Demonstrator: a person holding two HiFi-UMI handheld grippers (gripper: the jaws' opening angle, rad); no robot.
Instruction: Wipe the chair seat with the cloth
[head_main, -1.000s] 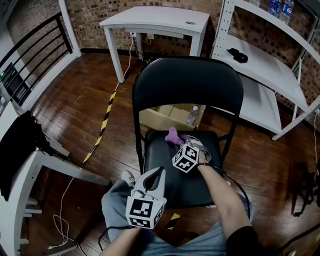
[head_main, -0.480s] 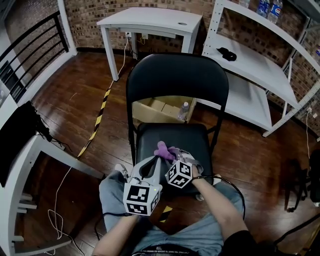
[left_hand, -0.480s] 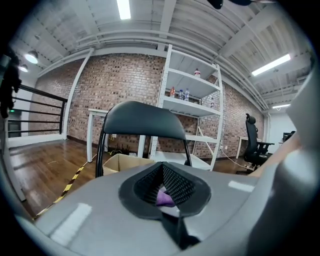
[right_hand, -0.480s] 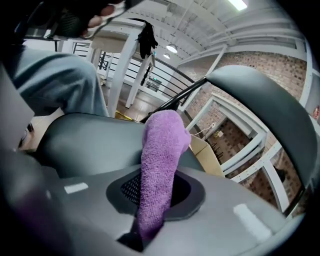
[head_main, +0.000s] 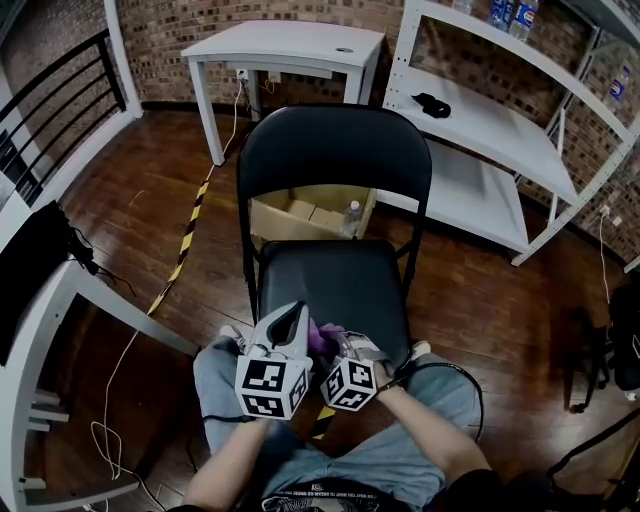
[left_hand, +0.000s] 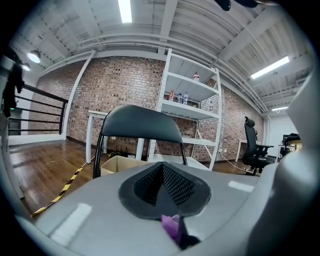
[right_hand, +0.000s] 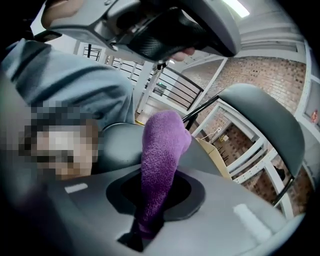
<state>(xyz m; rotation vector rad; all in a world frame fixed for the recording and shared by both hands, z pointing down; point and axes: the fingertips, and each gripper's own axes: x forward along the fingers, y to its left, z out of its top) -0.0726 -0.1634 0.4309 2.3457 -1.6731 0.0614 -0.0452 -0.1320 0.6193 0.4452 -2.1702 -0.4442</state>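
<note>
The wooden floor (head_main: 150, 180) carries a black chair (head_main: 335, 150) and cardboard box (head_main: 300, 215).

A fuzzy purple cloth (right_hand: 160, 165) shows bright against the black padded chair seat (head_main: 335, 285). The pale grey left gripper (head_main: 296, 312) and right gripper (head_main: 338, 343) each bear black-and-white square markers. The dark brown plank floor (head_main: 130, 210) carries a yellow-and-black striped tape line (head_main: 190, 235) (the brick wall (head_main: 165, 45) is reddish-brown).
</note>
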